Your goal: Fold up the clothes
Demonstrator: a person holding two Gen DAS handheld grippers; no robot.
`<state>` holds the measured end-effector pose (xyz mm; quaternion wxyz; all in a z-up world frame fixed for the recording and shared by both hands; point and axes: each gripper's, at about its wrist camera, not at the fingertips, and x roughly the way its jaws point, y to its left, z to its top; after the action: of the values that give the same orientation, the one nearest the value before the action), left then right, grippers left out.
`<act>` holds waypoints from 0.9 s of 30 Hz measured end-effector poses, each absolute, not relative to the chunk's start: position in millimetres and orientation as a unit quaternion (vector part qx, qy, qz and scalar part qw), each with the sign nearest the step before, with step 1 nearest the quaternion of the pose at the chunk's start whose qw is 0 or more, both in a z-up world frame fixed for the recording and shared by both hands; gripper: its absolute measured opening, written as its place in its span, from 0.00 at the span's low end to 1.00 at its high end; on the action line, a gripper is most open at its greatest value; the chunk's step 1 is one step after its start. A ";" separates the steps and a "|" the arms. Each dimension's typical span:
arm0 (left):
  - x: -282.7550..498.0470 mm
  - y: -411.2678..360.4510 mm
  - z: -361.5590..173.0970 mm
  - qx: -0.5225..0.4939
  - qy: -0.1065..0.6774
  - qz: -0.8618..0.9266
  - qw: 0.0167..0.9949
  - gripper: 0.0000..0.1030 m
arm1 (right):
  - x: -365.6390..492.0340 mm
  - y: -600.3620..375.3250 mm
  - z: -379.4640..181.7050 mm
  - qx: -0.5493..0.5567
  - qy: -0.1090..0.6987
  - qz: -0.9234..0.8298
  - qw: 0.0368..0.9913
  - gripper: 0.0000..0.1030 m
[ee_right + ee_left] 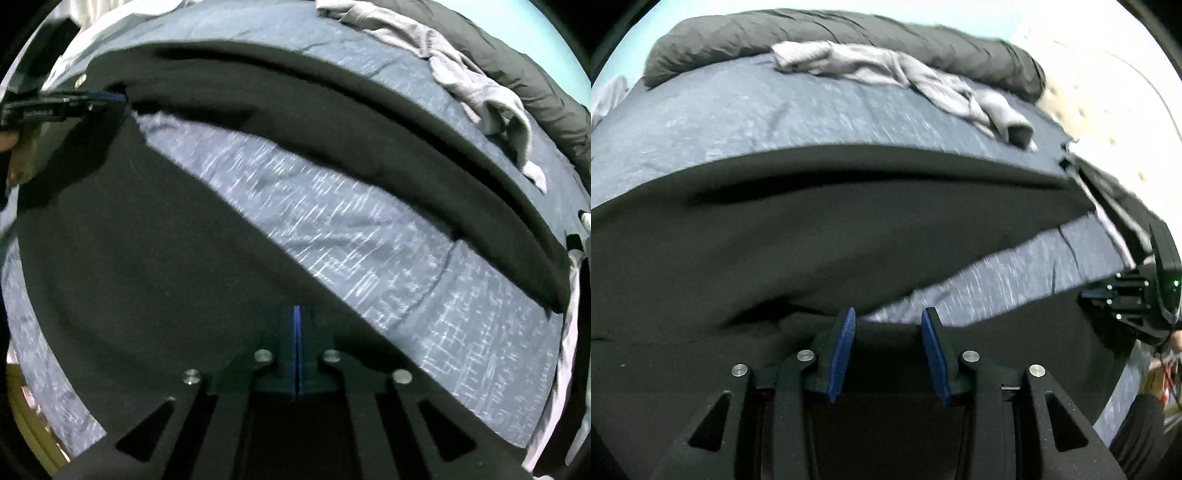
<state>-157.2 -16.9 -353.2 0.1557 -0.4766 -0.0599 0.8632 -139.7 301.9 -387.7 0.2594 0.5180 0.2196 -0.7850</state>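
A black garment (775, 240) lies across the blue-grey bed sheet (775, 118), its far part folded into a long band. My left gripper (888, 321) is open at the garment's near edge, its blue pads (842, 350) apart with black cloth lying between them. In the right wrist view my right gripper (297, 332) is shut, pads pressed together on the edge of the black garment (147, 240). The left wrist view shows the right gripper (1087, 295) at the garment's right edge. The left gripper (118, 98) appears at the upper left of the right wrist view, at the cloth.
A crumpled light grey garment (886, 70) lies at the back of the bed, against a dark grey duvet (738, 37). Both also show in the right wrist view, the grey garment (480, 92) and duvet (535, 85). The bed's edge and floor clutter (1160, 380) are at the right.
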 end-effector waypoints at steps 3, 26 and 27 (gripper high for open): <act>-153.4 -32.2 -351.9 -0.460 -0.087 0.872 0.144 0.40 | -150.8 321.3 -378.4 0.517 0.197 -0.799 0.235 0.00; -181.6 -38.8 -355.2 -0.448 -0.089 0.878 0.144 0.40 | -252.9 399.1 -366.2 0.528 -0.098 -0.843 0.038 0.44; -185.7 -38.1 -355.8 -0.450 -0.087 0.877 0.143 0.40 | -255.0 397.9 -367.9 0.531 -0.105 -0.840 0.039 0.45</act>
<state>-185.7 -38.1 -355.8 0.1430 -0.4499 -0.0865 0.8773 -255.0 397.9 -367.9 0.0385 0.5309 -0.1048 -0.8401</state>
